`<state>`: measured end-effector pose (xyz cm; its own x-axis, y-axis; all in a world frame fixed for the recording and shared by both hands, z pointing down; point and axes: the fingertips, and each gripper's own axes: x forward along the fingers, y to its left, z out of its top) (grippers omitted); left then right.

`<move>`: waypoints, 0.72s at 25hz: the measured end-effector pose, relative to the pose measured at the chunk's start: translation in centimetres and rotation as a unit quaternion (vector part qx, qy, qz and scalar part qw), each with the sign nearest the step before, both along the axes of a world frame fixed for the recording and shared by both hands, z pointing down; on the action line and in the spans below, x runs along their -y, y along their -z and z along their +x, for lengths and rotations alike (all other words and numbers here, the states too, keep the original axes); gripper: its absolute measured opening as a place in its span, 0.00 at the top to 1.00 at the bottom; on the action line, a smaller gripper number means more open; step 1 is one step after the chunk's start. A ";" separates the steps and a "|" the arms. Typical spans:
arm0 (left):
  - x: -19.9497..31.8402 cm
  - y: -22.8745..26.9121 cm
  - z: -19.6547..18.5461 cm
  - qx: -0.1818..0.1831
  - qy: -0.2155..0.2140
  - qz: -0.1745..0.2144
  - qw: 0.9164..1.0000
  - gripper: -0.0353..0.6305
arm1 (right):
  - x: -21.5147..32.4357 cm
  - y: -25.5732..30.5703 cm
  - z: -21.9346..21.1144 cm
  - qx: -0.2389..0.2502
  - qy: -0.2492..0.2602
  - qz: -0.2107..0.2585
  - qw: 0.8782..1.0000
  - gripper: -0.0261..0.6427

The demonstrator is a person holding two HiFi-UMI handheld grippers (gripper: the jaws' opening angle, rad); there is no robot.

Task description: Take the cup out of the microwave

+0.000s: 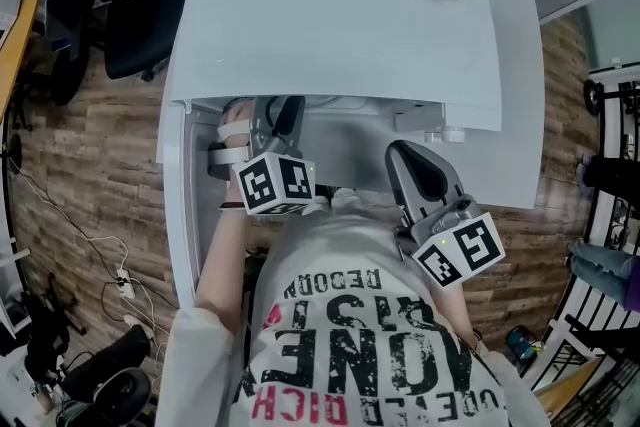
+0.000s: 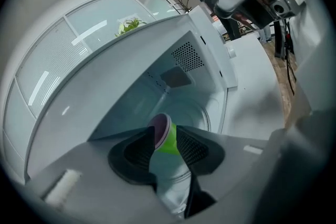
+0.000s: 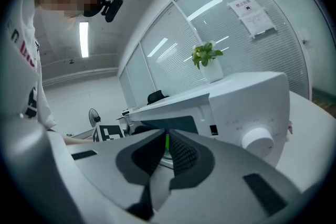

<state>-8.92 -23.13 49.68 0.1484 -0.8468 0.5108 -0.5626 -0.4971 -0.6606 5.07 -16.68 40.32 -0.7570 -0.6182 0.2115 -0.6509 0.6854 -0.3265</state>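
Cup [image 2: 168, 141] sits in microwave [image 2: 184, 57] between left gripper's [image 2: 165, 132] parted jaws.

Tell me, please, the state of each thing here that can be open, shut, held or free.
Microwave door, open.
Cup, inside the microwave, between the left jaws, not clamped.
Left gripper, open.
Right gripper, shut, empty.
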 end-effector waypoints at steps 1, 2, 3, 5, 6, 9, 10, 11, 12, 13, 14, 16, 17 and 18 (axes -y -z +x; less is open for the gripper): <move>0.1 -0.1 0.0 0.002 -0.001 -0.003 1.000 0.74 | 0.0 0.0 0.0 0.000 0.000 0.000 1.000 0.92; 0.1 -0.3 0.0 0.004 -0.002 -0.005 1.000 0.74 | 0.0 -0.1 -0.1 -0.001 0.001 0.000 1.000 0.92; 0.3 -0.4 0.0 0.006 -0.003 -0.007 1.000 0.74 | 0.0 -0.1 -0.1 -0.001 0.002 0.000 1.000 0.92; 0.5 -0.6 -0.2 0.012 -0.002 -0.014 1.000 0.74 | -0.1 -0.1 -0.4 -0.001 0.005 0.000 1.000 0.92; 0.7 -0.7 -0.3 0.014 0.000 -0.018 1.000 0.74 | -0.1 -0.1 -0.5 -0.001 0.006 -0.001 1.000 0.92; 1.0 -0.9 -0.5 0.011 0.003 -0.027 1.000 0.74 | -0.2 -0.2 -0.7 -0.003 0.009 -0.001 1.000 0.92; 1.1 -1.0 -0.5 0.011 0.001 -0.029 1.000 0.74 | -0.2 -0.2 -0.7 -0.003 0.009 -0.001 1.000 0.92; 1.1 -1.1 -0.6 0.015 -0.003 -0.029 0.999 0.74 | -0.1 -0.2 -0.8 -0.002 0.010 -0.002 1.000 0.92; 1.1 -1.2 -0.6 0.022 -0.008 -0.029 0.999 0.74 | -0.1 -0.2 -0.9 -0.002 0.011 -0.002 1.000 0.92; 1.0 -1.3 -0.6 0.028 -0.013 -0.030 0.999 0.74 | -0.2 -0.1 -1.0 0.000 0.012 -0.003 1.000 0.92; 0.9 -1.4 -0.6 0.032 -0.016 -0.033 0.999 0.74 | -0.2 -0.1 -1.1 0.001 0.013 -0.004 1.000 0.92; 0.7 -1.6 -0.5 0.036 -0.021 -0.037 0.998 0.74 | -0.3 -0.1 -1.3 0.002 0.016 -0.004 1.000 0.92; 0.6 -1.7 -0.5 0.038 -0.024 -0.038 0.998 0.75 | -0.3 -0.1 -1.4 0.003 0.018 -0.004 1.000 0.92; 0.5 -1.7 -0.5 0.041 -0.026 -0.038 0.998 0.78 | -0.4 -0.1 -1.5 0.003 0.019 -0.004 1.000 0.92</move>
